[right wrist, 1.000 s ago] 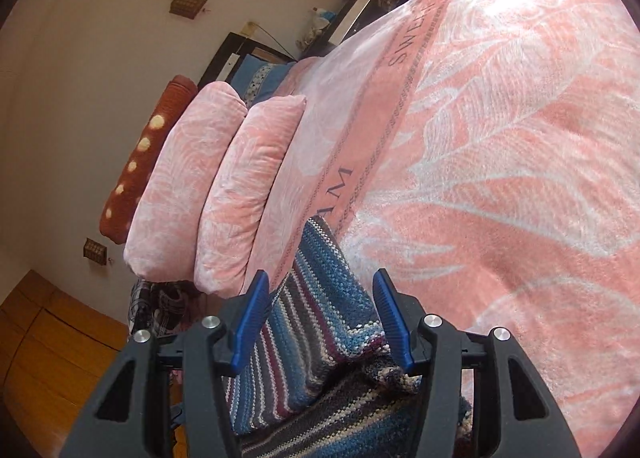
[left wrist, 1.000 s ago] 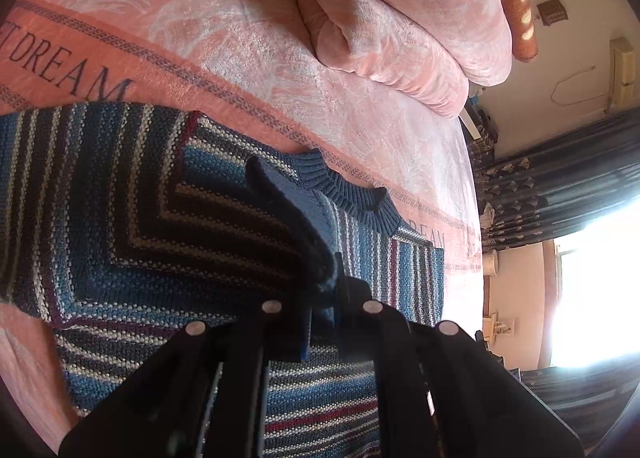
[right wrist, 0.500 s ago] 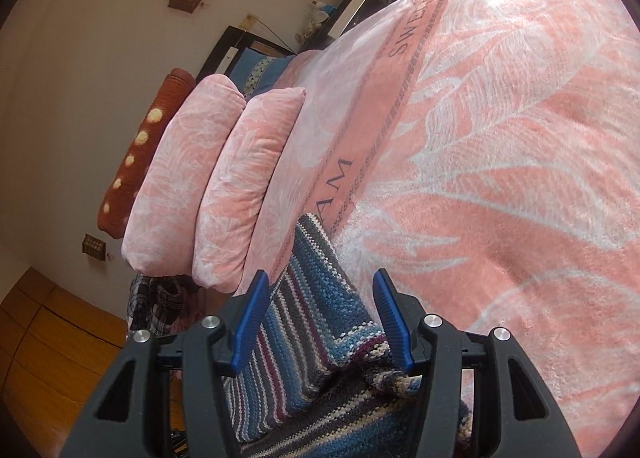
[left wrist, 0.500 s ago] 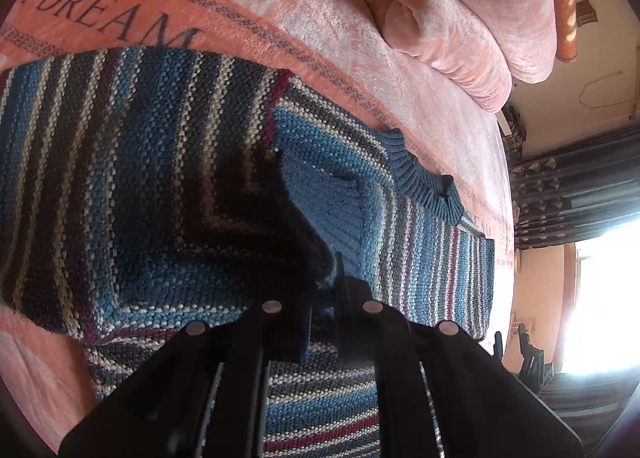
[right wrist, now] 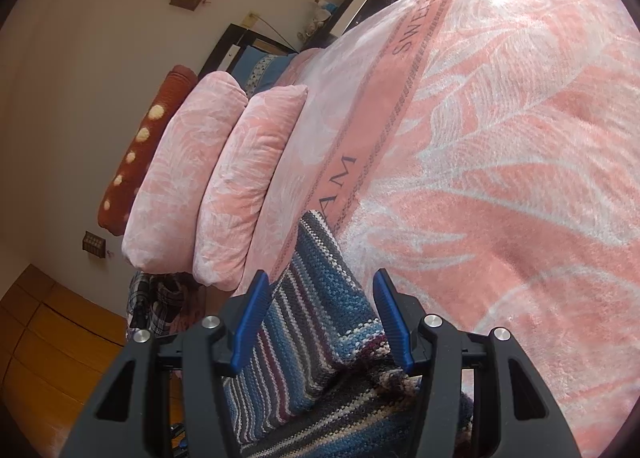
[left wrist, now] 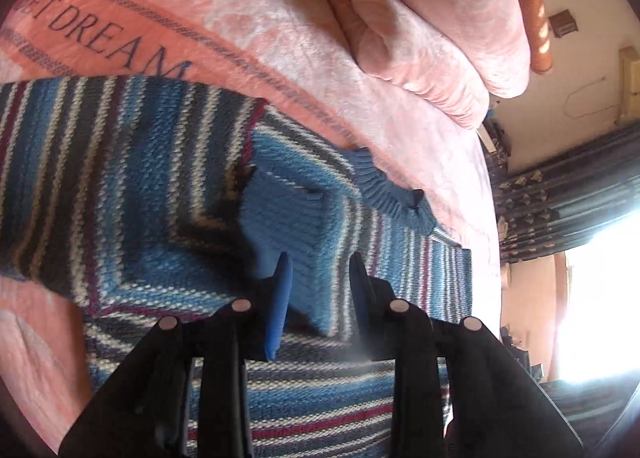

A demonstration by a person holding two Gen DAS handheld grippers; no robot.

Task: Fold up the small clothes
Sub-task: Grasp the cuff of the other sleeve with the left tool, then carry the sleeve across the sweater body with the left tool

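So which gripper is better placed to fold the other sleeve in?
Right, probably. The right gripper is open directly over the unfolded sleeve; the left gripper, also open, sits over the sleeve cuff already folded in.

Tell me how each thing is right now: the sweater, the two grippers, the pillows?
Sweater: lying flat on the blanket, one sleeve folded across the body, cuff near the collar.
Left gripper: open, fingers either side of the sleeve cuff, not clamping it.
Right gripper: open, above a sweater edge, holding nothing.
Pillows: two, side by side at the head of the bed.
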